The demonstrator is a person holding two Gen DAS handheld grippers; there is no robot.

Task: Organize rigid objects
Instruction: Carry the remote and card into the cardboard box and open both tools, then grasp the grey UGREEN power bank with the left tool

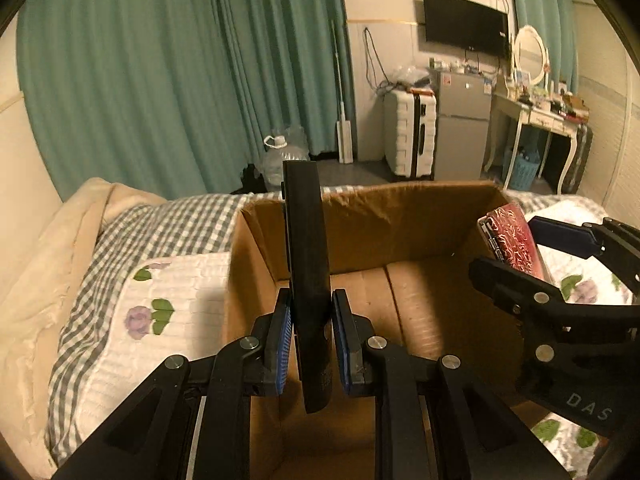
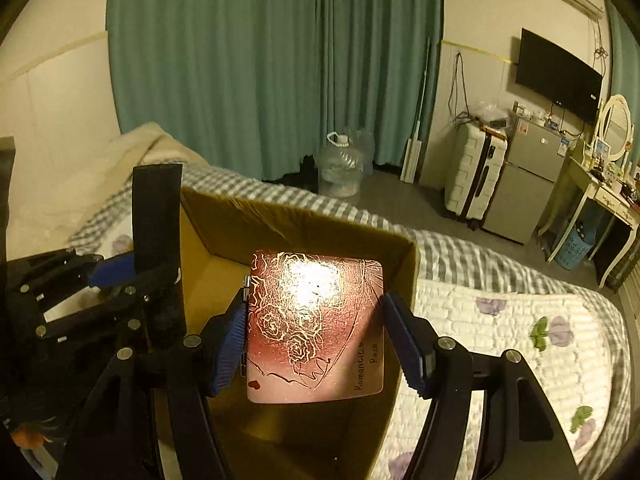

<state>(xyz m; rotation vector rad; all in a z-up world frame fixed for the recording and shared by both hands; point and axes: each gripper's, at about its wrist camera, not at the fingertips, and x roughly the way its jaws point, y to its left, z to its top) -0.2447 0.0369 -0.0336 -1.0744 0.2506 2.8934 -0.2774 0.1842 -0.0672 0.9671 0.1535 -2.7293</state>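
Note:
An open cardboard box (image 1: 400,216) (image 2: 224,220) sits on the bed. My left gripper (image 1: 311,340) is shut on a flat black slab (image 1: 306,256), held edge-on and upright over the box's left part; the slab also shows in the right wrist view (image 2: 156,216). My right gripper (image 2: 316,340) is shut on a red tin (image 2: 316,324) with gold rose drawings and a side hinge, held over the box's right part. The tin (image 1: 514,236) and right gripper (image 1: 532,264) also show at the right of the left wrist view.
The bed has a grey checked sheet (image 1: 172,224), a white floral quilt (image 2: 500,332) and a cream blanket (image 1: 48,264). Beyond it are teal curtains, a water jug (image 2: 340,168), a white suitcase (image 1: 410,136), a small fridge (image 1: 462,128) and a dressing table (image 1: 536,116).

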